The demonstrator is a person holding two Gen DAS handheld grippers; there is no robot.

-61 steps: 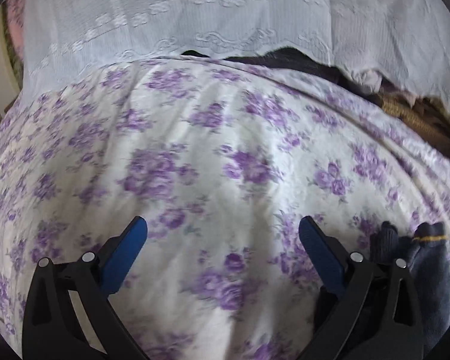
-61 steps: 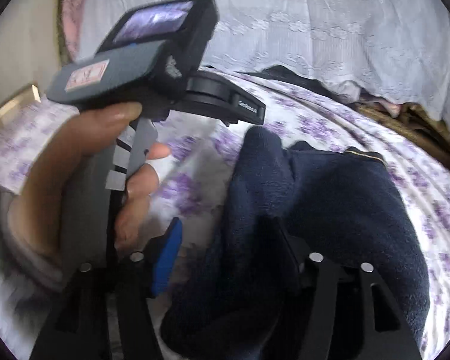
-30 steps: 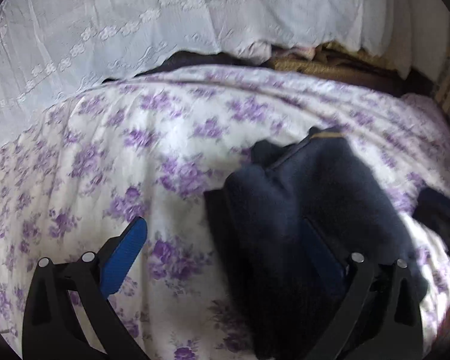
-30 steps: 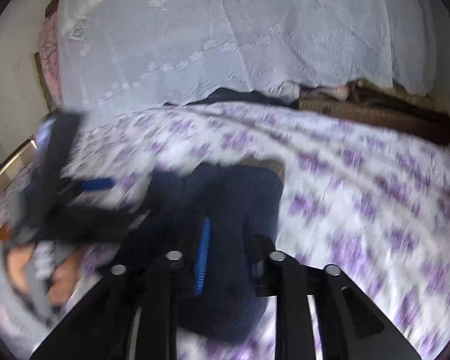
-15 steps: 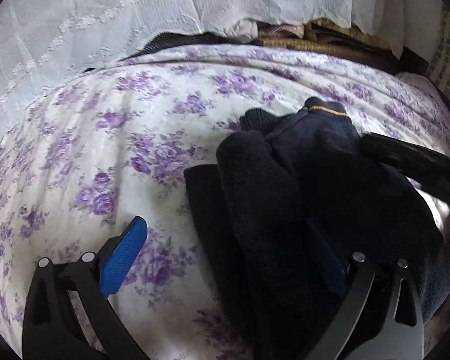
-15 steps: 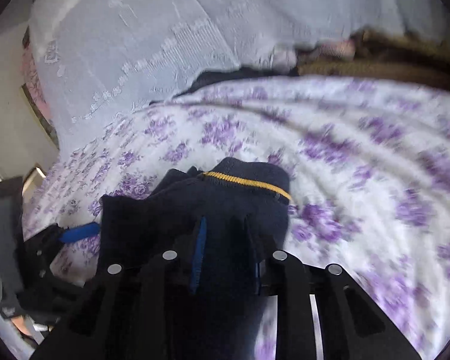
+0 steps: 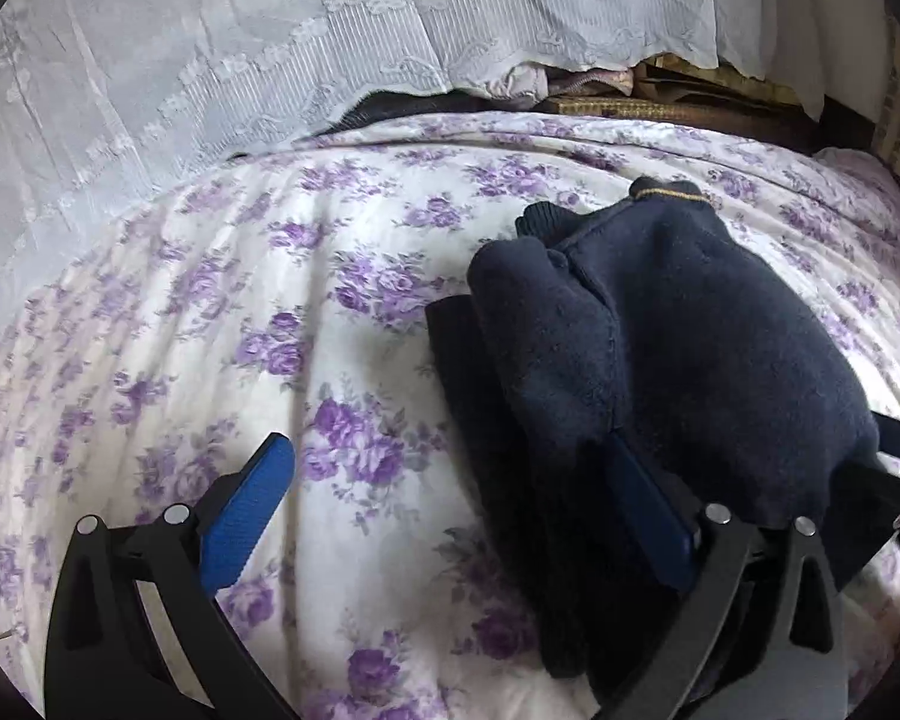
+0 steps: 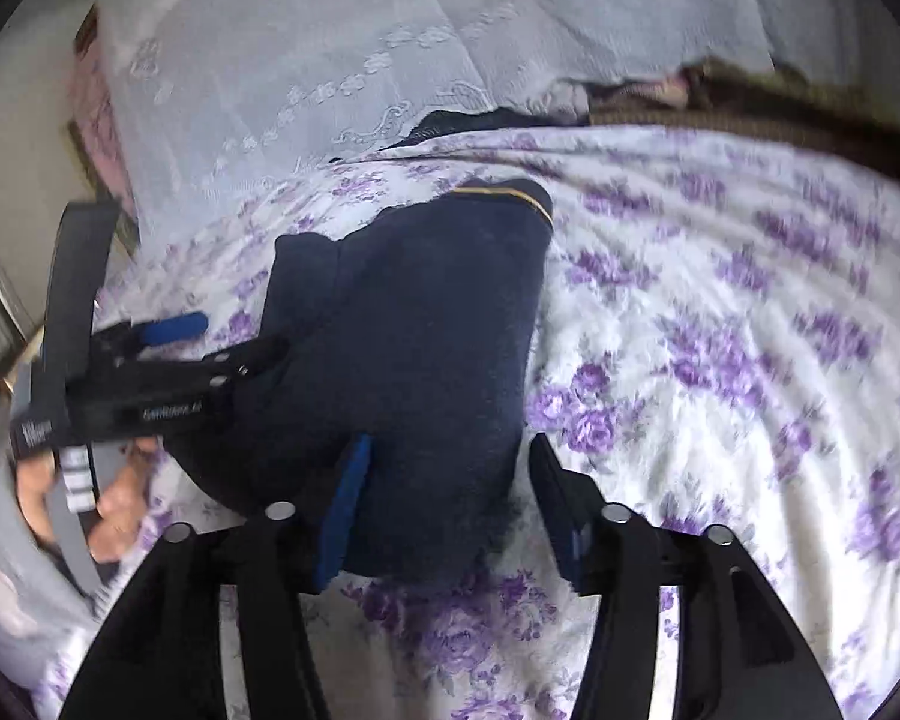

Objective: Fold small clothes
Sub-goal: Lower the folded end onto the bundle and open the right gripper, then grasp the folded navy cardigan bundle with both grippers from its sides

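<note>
A folded navy fleece garment with a thin yellow stripe at its far end lies on the purple-flowered sheet. My left gripper stands wide open. Its left pad is over bare sheet, and the garment's edge drapes over its right finger. In the right wrist view the garment lies with its near end between the fingers of my right gripper. That gripper's jaws are opening, and the right pad stands apart from the cloth. The left gripper comes in from the left.
A white lace cover rises behind the bed. Brown woven material and pink cloth lie at the back right. The person's hand holds the left gripper's handle. Flowered sheet spreads to the right.
The right gripper's jaws, tight on the garment before, have spread apart, and the garment has come down onto the sheet. The left gripper has closed in, and its right finger is now under the garment's edge.
</note>
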